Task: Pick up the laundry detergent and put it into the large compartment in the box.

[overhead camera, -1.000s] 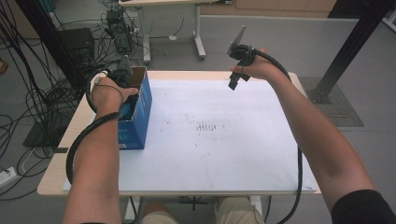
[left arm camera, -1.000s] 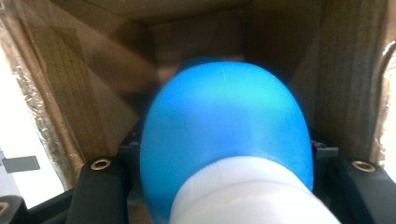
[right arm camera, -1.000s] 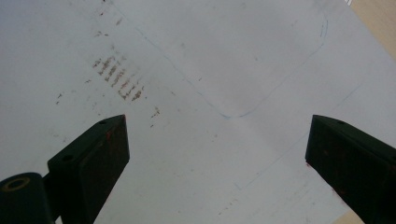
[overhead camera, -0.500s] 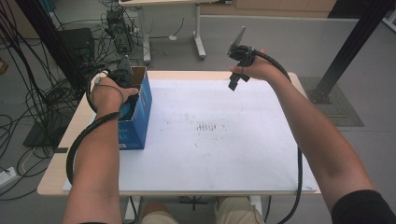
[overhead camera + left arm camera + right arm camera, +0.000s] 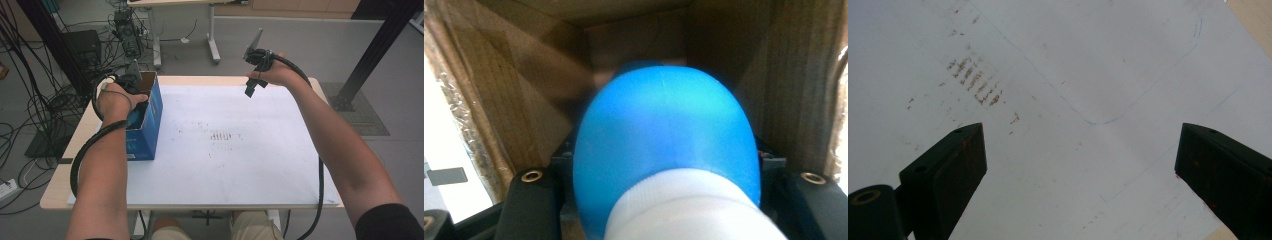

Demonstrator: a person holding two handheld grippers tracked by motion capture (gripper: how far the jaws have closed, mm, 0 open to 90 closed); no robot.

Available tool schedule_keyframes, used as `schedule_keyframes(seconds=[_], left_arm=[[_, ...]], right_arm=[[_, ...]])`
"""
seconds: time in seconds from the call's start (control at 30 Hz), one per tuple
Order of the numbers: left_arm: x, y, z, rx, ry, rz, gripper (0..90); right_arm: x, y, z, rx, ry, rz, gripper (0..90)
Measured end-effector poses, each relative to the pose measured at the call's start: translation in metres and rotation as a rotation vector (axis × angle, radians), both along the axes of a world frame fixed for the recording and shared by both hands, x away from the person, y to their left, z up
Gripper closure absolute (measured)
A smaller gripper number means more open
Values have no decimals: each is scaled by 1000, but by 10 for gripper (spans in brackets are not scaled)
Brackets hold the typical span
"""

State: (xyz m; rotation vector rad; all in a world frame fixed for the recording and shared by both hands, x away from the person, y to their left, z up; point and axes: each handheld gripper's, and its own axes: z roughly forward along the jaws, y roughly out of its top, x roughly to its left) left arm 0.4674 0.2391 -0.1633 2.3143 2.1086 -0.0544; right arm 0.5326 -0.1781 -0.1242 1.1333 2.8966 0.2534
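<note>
We have our left tool (image 5: 131, 102) down inside the blue cardboard box (image 5: 150, 125) at the left edge of the counter (image 5: 240, 170), clamped on a blue bottle with a white cap (image 5: 664, 155). The bottle sits inside the box, between its brown inner walls, so we judge the work midway: the grasp is made, and the bottle is either about to be lifted out or released there. Our right tool (image 5: 252, 75) hovers over the far edge, jaws wide and empty. The print on the box is too small to read.
</note>
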Motion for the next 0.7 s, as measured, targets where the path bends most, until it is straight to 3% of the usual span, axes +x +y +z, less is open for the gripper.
schedule_keyframes(seconds=[0.7], left_arm=[[1, 1, 0, 1, 4, 2, 377]], right_arm=[[0, 2, -1, 0, 0, 7, 63]])
